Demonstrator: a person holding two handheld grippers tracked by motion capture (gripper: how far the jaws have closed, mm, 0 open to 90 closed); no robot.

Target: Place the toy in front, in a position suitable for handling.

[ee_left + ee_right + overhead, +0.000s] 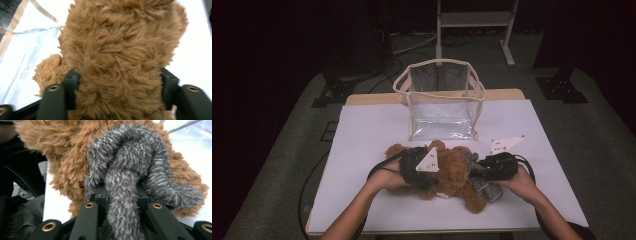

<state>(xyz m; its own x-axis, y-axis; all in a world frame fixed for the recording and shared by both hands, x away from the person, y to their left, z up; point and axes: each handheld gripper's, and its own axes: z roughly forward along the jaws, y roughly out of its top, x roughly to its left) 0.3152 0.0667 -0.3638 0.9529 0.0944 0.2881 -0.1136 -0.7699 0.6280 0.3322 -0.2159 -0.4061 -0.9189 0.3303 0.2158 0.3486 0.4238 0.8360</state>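
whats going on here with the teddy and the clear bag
A person holds a claw in each hand over a brown teddy bear lying on the white table. The left claw is clamped around the bear's furry body, and the right claw pinches its grey scarf. The clear bag stands open just behind the bear, with nothing visible inside it.

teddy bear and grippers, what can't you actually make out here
- Teddy bear face: high view, covered by both grippers and the hands.
- Left gripper pads: left gripper view, buried in brown fur.
- Grey scarf lower end: right gripper view, cut off by the bottom edge between the right gripper jaws.
- Clear bag inside: high view, glare on the plastic walls.
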